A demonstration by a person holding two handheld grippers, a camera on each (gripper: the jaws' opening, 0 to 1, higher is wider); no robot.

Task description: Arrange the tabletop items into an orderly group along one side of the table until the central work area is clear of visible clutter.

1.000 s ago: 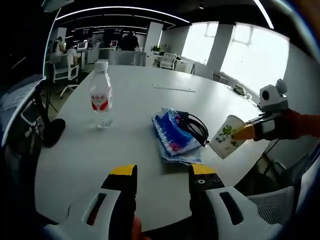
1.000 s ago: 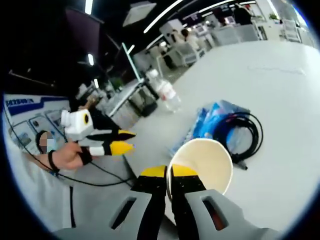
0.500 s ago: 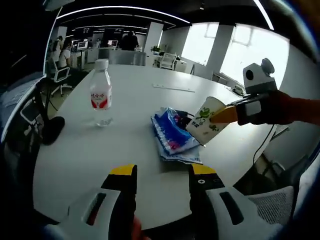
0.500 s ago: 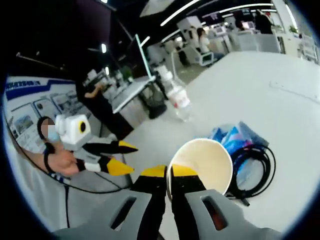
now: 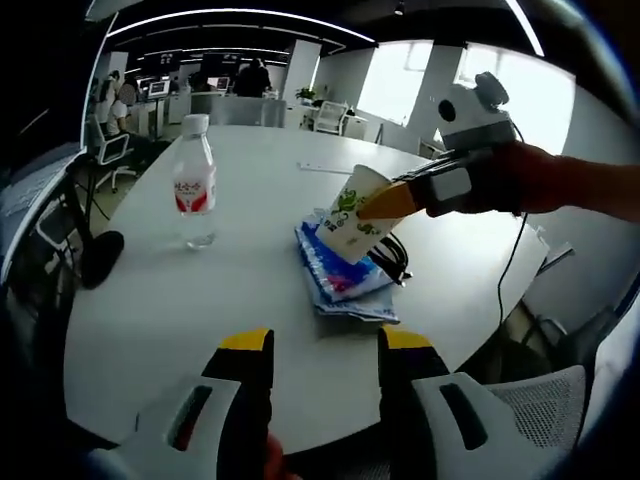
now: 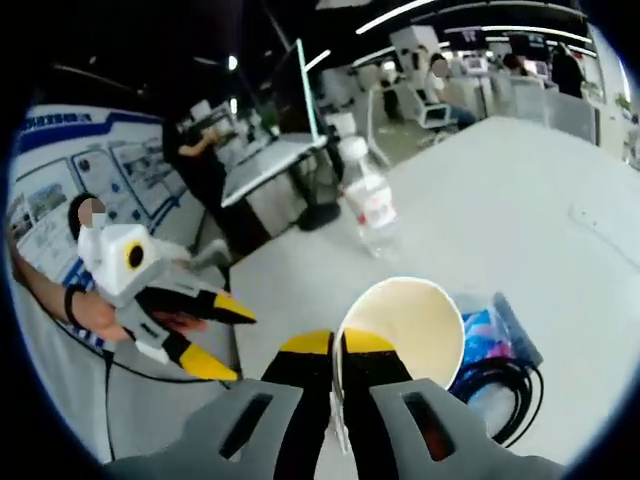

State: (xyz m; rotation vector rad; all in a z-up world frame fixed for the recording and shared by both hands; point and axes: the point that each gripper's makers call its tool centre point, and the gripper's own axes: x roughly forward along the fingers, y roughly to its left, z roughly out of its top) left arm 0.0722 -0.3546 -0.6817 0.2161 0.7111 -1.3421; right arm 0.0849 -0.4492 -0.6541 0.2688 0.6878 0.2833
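Left gripper view, left to right: a water bottle [image 5: 195, 182] with a red label stands upright on the white table [image 5: 150, 320], well apart from the other items. To its right, a blue plastic packet [image 5: 335, 282] lies flat near the table's middle, with a coiled black cable [image 5: 392, 255] resting on its far right part. The paper cup [image 5: 352, 215], printed in green, is held tilted in the air above the packet, touching neither packet nor table. The right gripper [image 5: 395, 198] enters from the right with its jaws pinched on the cup's rim. The left gripper [image 5: 325, 345] sits low over the near table edge, jaws spread apart, nothing between them, well short of the packet.

Right gripper view, left to right: the left gripper [image 6: 222, 335] is held by a hand at the left, jaws apart. The bottle [image 6: 368, 203] stands beyond. The right gripper [image 6: 337, 344] clamps the cup [image 6: 405, 330] wall, one jaw inside the mouth, one outside. The packet [image 6: 485, 330] and cable [image 6: 500, 390] lie below the cup.
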